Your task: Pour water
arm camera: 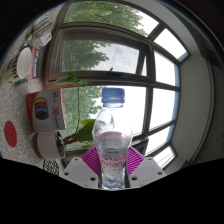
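- Both jaws [113, 170] squeeze a clear water bottle [112, 140] between their pink pads [93, 160].
- It stands upright with its blue cap [114, 97] on, held up before a big window [120, 60].
- Green plant [80, 130] sits just behind it.

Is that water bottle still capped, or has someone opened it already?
Capped. The bottle stands upright between the gripper fingers, which press on it, and a pale blue cap sits on its neck.
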Demonstrator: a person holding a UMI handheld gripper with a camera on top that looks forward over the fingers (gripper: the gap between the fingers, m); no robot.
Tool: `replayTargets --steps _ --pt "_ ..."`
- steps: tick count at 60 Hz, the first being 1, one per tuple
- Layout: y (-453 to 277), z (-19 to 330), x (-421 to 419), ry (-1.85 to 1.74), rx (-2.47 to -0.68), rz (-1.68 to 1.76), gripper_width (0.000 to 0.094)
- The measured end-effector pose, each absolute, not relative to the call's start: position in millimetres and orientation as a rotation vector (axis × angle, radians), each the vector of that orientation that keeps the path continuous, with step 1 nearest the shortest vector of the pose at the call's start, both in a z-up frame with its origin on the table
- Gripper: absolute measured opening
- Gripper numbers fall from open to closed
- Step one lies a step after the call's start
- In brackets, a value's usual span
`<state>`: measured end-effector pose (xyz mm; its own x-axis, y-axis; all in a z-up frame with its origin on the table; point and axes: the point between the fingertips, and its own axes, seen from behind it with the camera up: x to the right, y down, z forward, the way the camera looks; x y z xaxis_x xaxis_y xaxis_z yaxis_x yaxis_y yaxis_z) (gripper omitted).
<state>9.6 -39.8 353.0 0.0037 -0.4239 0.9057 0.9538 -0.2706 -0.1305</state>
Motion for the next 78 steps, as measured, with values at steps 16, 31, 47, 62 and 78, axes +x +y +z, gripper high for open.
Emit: replayTargets --steps 16,31,47,62,78 --pt "50.2 346.5 -124.1 -1.342 -0.583 -1.805 0.0294" --pt "97.5 278.1 -170.1 -1.668 -0.35 -1.82 0.0297" --pt "87.8 334.3 -165.4 -1.417 -0.512 -1.637 0.0298" --pt "41.3 436.9 -82.4 -0.578 -1.126 -0.818 0.0295" --pt "57.5 297.6 -35.2 -0.093 -1.524 -0.113 0.0295"
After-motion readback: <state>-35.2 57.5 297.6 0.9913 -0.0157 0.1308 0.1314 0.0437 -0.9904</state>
